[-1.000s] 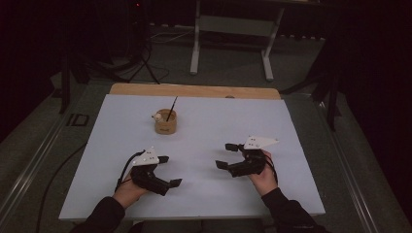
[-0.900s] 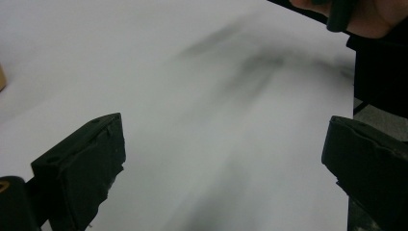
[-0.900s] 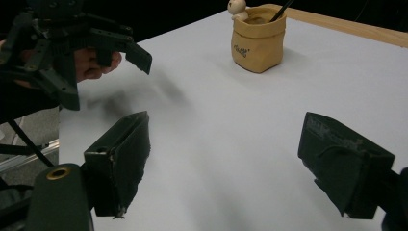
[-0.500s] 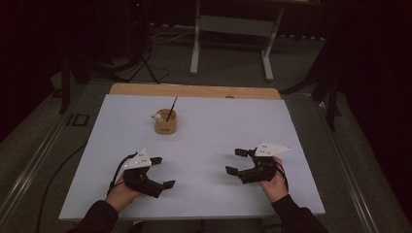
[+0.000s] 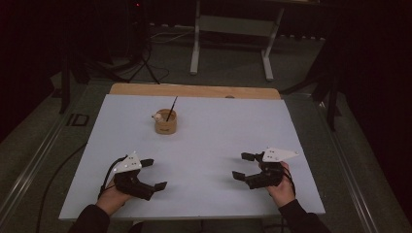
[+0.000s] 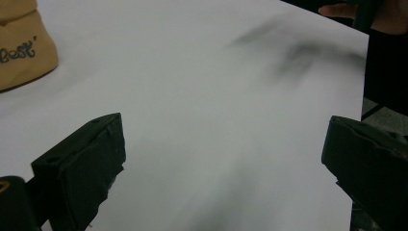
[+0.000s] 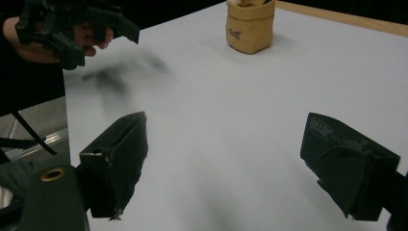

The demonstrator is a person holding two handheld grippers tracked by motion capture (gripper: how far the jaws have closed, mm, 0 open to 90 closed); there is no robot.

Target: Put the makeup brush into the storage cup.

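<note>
Jaws: both pairs stand wide apart, nothing between them; left gripper and right gripper sit low over the near part of the table.
Table: white sheet, bare across the middle; wooden strip along the far edge; near edge just behind both hands.
Cup position: tan cup stands upright in the far-left half, well apart from both grippers.
Direction: forward and slightly right of the left gripper; forward and well to the left of the right gripper.
Nearer hand: left, by my judgement.
Stick: thin dark stick rises from the cup, long axis tilted up and away to the right.
Room: open approach on every side of the cup.
</note>
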